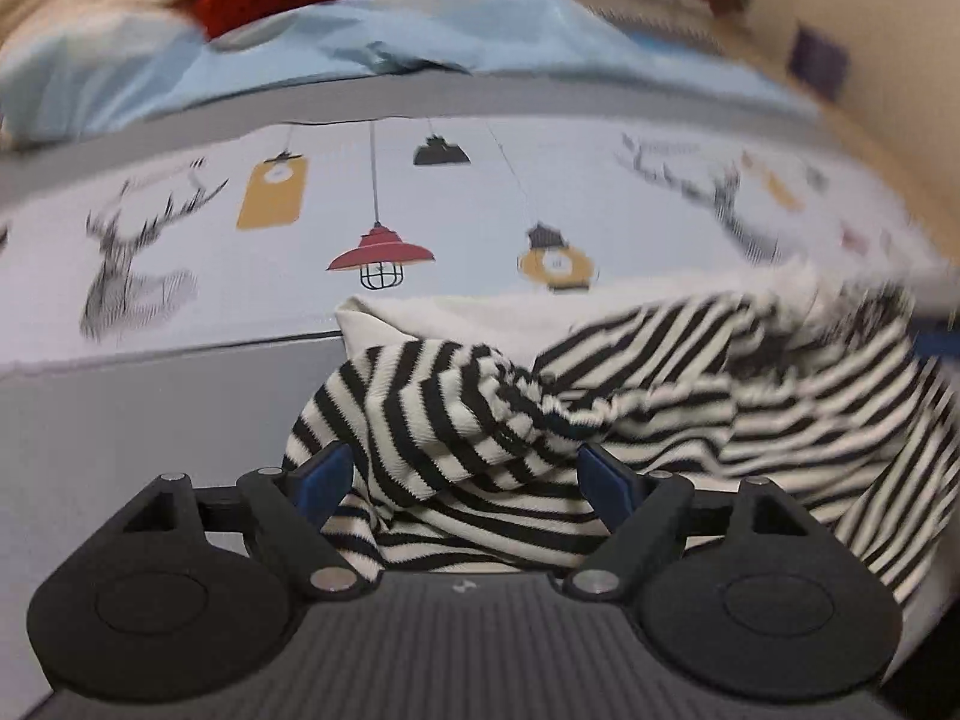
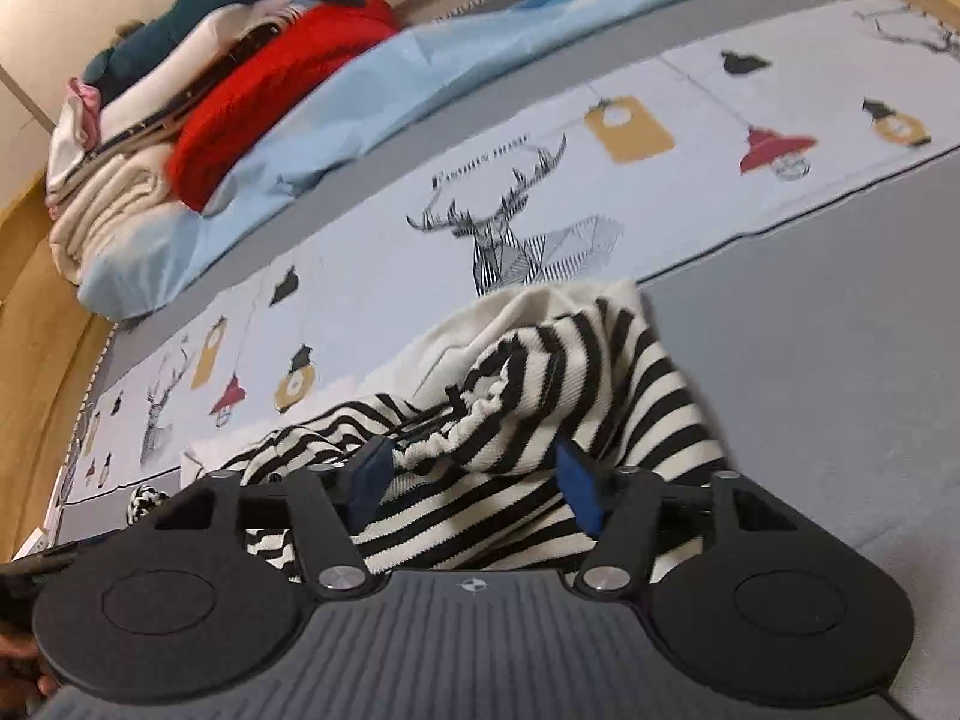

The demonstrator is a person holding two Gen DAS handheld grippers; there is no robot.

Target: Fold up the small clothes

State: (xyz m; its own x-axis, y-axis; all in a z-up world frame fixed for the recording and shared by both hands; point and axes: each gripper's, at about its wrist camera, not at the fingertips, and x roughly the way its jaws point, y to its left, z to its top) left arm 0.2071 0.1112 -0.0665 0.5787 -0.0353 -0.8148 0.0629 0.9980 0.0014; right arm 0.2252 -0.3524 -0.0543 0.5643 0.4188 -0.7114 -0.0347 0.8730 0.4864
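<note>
A small black-and-white striped garment [image 1: 690, 414] with a cream lining lies crumpled on the bed. In the left wrist view it spreads from between my fingers out to the right. My left gripper [image 1: 465, 477] is open, its blue pads wide apart, with a bunched fold of the stripes lying loosely between them. In the right wrist view the same garment [image 2: 606, 372] is heaped with its gathered cream hem in front. My right gripper [image 2: 474, 480] is also open, with that heap lying between its blue pads and the pads standing off the cloth.
The bed cover [image 2: 390, 276] is grey with a pale band printed with deer and lamps. Farther back lie a light blue blanket [image 2: 360, 102], a red garment [image 2: 270, 96] and a stack of cream and dark clothes [image 2: 120, 138]. A wooden bed edge [image 2: 36, 324] runs on the left.
</note>
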